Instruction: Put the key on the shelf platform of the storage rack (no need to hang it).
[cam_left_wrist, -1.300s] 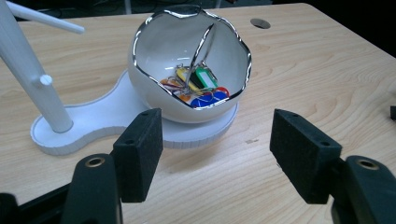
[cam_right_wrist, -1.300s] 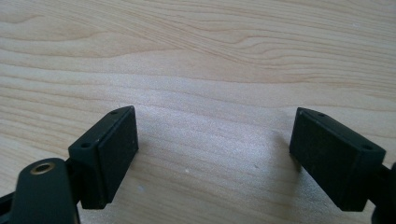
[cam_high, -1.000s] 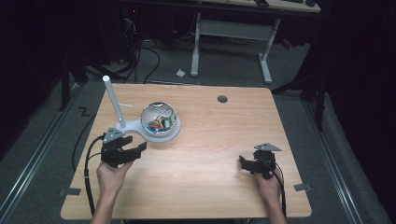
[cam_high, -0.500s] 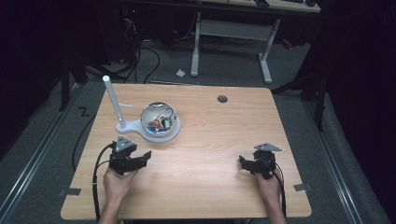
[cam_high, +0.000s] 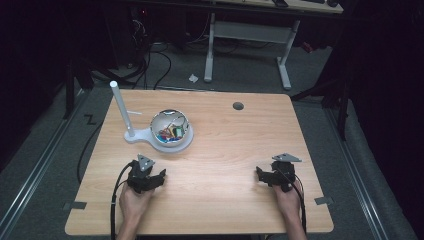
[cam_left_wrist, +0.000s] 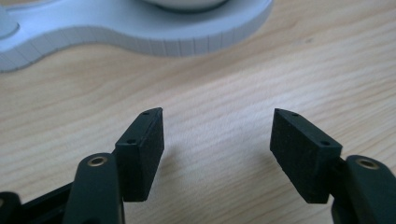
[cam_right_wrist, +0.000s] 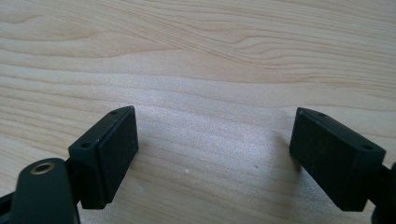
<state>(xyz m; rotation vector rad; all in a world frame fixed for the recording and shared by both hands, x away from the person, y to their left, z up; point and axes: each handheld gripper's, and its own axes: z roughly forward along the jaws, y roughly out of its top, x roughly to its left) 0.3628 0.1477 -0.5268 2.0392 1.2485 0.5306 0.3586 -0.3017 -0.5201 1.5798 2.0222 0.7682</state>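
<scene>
Your left gripper (cam_high: 150, 178) has dropped toward the lower left, away from the bowl stand (cam_high: 150, 140). Both it and your right gripper (cam_high: 267, 175) sit wide apart, empty. You look finished here.

High view overlooks table (cam_high: 220, 145); gripper views skim it.

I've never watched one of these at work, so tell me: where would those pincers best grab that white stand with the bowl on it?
Probably the upright white post at the end of the white stand: slim and vertical, it would fit between open jaws. The left gripper, nearest, could come level from the person's side. The flat base looks too low and wide, the bowl too round.
</scene>
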